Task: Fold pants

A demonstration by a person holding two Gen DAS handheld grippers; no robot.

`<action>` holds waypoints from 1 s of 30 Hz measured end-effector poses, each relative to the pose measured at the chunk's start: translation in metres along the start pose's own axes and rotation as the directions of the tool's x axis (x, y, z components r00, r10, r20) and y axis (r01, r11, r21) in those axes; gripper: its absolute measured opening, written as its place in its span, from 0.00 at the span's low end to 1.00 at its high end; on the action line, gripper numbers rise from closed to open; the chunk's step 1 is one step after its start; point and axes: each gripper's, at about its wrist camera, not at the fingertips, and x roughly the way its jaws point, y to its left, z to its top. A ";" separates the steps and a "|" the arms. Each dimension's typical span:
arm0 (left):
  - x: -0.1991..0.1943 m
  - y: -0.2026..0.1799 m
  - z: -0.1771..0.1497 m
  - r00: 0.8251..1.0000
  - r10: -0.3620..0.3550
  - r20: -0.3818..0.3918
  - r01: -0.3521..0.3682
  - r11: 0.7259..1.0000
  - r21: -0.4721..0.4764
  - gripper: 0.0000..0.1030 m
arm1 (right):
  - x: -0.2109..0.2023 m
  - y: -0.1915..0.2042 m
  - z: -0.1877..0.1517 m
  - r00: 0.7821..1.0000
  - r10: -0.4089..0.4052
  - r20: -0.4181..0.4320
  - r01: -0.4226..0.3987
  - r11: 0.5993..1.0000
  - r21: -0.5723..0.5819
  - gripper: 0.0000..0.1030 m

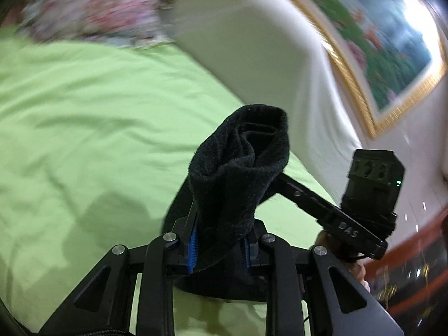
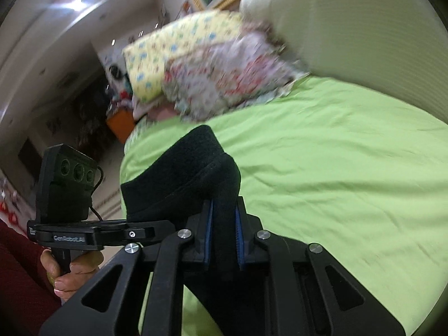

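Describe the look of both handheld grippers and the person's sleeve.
Both the left gripper and the right gripper are matte black linkages with silver pivot pins and ribbed blue pads. A black three-lens module with a thin cable tops each handle. The sleeve is dark red.

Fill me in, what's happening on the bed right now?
A person holds a handheld gripper in each hand. The left gripper and the right gripper are each shut on a bunch of the black pants, which are lifted above the green bedsheet. No fold is visible yet. Patterned pillows sit by the white headboard. Both views are motion-blurred.
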 end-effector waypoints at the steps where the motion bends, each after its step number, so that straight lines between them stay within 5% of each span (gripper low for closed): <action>1: 0.003 -0.014 -0.001 1.000 -0.013 -0.001 0.013 1.000 0.026 0.22 | -0.014 -0.005 -0.004 1.000 -0.005 0.024 0.004 1.000 0.018 0.15; 13: 0.056 -0.145 -0.057 0.980 -0.110 -0.164 0.148 0.959 0.242 0.22 | -0.136 -0.054 -0.075 0.972 -0.109 0.210 0.061 0.974 0.220 0.14; 19: 0.090 -0.175 -0.088 0.965 -0.090 -0.247 0.165 0.938 0.306 0.22 | -0.157 -0.073 -0.106 0.959 -0.152 0.237 0.077 0.951 0.299 0.14; 30: 0.144 -0.200 -0.126 0.959 -0.008 -0.284 0.129 0.903 0.410 0.22 | -0.168 -0.111 -0.147 0.951 -0.234 0.200 0.130 0.895 0.426 0.18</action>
